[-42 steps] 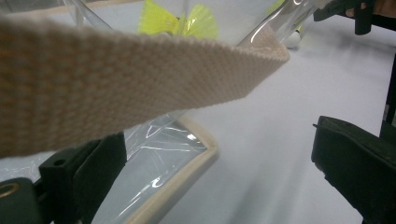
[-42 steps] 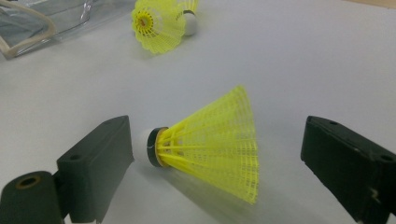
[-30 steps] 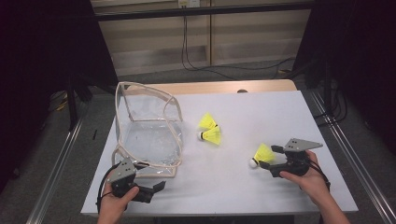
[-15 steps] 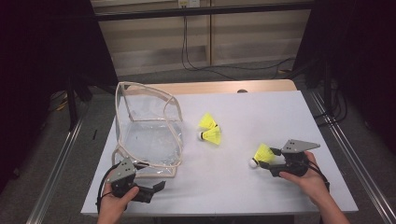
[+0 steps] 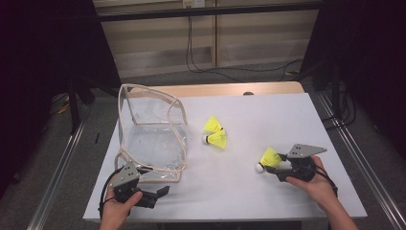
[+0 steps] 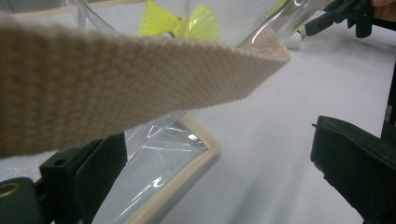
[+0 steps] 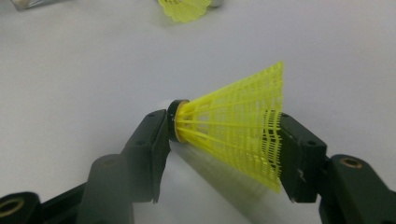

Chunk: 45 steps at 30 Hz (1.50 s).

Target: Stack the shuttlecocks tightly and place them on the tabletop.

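Both tongs, left tongs (image 5: 160, 191) and right tongs (image 5: 268, 168), are built of black parts, each topped by a grey three-cornered plate; brass-coloured pivots and black cables are seen.

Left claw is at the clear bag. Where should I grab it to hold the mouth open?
Take the woven beige strap at the clear bag's near rim, coming from the person's side. It crosses just above the left claw, whose jaws stand open beneath it; the film is slippery.
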Available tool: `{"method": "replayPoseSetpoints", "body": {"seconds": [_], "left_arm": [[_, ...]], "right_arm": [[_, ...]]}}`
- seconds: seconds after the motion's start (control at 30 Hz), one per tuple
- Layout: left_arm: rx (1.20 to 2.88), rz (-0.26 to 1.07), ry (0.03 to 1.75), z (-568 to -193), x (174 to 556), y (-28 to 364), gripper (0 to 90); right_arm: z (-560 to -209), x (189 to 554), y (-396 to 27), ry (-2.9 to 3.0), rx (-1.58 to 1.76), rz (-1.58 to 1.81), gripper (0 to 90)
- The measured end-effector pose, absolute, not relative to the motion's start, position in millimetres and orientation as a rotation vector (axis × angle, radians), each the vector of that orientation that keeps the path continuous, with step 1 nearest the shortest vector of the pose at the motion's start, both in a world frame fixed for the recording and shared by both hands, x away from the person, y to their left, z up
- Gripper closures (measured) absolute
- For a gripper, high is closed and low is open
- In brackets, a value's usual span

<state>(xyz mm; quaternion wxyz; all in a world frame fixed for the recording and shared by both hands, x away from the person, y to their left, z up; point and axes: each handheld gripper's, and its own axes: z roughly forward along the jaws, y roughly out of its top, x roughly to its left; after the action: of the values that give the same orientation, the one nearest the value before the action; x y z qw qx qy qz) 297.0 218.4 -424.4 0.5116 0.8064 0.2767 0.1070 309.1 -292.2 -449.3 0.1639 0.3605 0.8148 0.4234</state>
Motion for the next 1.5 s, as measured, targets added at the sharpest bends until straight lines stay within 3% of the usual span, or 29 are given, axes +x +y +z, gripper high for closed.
{"method": "replayPoseSetpoints", "body": {"seconds": [0.93, 1.5], "left_arm": [[1.938, 0.262, 0.669, -424.3, 296.9, 218.3, 3.9], [1.936, 0.266, 0.67, -424.2, 297.0, 218.3, 4.0]], "right_arm": [[-448.4, 306.1, -290.8, 2.396, 0.926, 1.187, 73.5], [-450.8, 304.6, -283.9, 2.466, 0.923, 1.199, 84.4]]}}
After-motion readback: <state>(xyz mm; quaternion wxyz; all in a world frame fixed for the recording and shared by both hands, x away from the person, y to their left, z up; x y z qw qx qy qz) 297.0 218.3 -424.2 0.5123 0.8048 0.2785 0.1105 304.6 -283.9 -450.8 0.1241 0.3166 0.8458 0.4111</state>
